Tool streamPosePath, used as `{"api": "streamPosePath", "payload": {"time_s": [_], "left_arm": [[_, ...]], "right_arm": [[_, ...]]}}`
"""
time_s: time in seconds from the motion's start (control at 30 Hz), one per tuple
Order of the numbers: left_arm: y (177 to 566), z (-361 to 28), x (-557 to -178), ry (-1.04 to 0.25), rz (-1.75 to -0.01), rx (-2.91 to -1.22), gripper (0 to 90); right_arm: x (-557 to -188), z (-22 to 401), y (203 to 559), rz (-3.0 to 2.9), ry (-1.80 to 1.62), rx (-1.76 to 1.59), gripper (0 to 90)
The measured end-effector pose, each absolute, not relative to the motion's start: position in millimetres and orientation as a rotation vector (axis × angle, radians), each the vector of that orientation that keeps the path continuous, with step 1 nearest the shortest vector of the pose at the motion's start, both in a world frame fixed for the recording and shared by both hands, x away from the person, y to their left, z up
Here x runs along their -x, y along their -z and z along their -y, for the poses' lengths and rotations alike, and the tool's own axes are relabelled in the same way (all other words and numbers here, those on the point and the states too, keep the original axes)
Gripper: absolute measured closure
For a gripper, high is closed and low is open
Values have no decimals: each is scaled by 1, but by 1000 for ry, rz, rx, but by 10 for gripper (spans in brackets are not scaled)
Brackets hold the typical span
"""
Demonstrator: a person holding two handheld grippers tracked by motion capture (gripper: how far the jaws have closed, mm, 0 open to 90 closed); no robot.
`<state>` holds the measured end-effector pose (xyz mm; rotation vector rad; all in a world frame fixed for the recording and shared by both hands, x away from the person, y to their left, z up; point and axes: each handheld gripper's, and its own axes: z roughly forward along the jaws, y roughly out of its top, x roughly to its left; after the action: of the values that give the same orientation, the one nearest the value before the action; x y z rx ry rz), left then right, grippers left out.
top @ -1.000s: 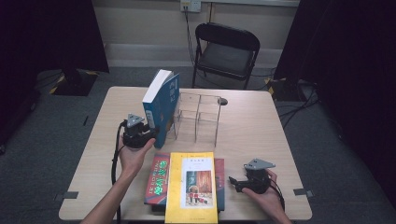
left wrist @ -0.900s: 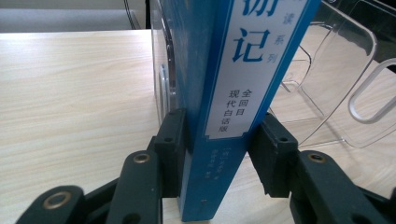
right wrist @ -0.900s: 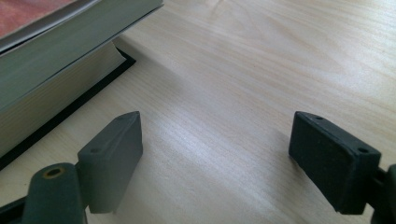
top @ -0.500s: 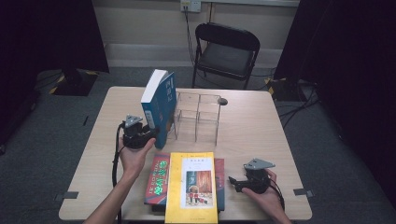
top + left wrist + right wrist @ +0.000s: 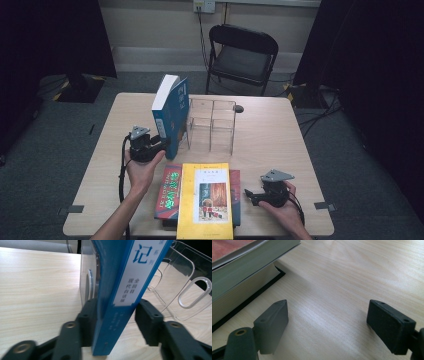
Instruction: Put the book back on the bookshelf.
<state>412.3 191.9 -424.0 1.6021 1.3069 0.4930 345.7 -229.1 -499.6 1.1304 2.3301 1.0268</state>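
Note:
A blue book [image 5: 170, 112] stands on end at the left side of a clear acrylic rack [image 5: 212, 125], leaning a little. My left gripper [image 5: 162, 145] is at the book's lower spine. In the left gripper view the blue book [image 5: 130, 270] sits between the jaws of the left gripper [image 5: 117, 305], which have just been opening. The left pad is against the cover and a gap shows at the right pad, so the gripper is open. My right gripper [image 5: 252, 196] rests open on the table, nothing between its jaws [image 5: 327, 307].
A yellow book [image 5: 206, 200] lies on a red one [image 5: 170, 190] in a stack at the table's front edge, just left of the right gripper; the stack's pages [image 5: 237, 277] show near it. A black chair [image 5: 242, 55] stands behind the table [image 5: 280, 135].
The blue book's top has tipped slightly to the left. Both hands stay where they were.

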Motion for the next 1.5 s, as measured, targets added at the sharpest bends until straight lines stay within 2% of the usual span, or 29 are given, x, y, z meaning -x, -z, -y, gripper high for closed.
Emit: {"api": "streamPosePath", "payload": {"time_s": [0.17,0.43,0.57,0.7,0.8,1.0,1.2,1.43,1.5], "left_arm": [[423,-198,-408,-498,-1292,-1613,446],[420,-206,-392,-518,-1265,-1648,441],[422,-211,-380,-495,-1243,-1689,481],[424,-211,-366,-459,-1207,-1736,542],[425,-207,-353,-414,-1172,-1777,590],[431,-199,-337,-314,-1119,-1827,642],[434,-180,-333,-263,-1077,-1861,605],[441,-161,-329,-258,-1087,-1905,504],[442,-159,-328,-230,-1065,-1911,504]], "right_arm": [[-346,229,500,-2330,-1027,-1130,173],[-346,229,500,-2328,-1026,-1131,173],[-346,228,499,-2328,-1030,-1137,183],[-346,225,495,-2348,-1049,-1139,258],[-345,222,487,-2319,-1074,-1121,281],[-345,217,464,-2287,-1159,-1129,374],[-346,209,438,-2245,-1310,-1136,490],[-340,177,426,-2304,-1395,-1045,548],[-339,171,431,-2329,-1381,-1035,558]]}}
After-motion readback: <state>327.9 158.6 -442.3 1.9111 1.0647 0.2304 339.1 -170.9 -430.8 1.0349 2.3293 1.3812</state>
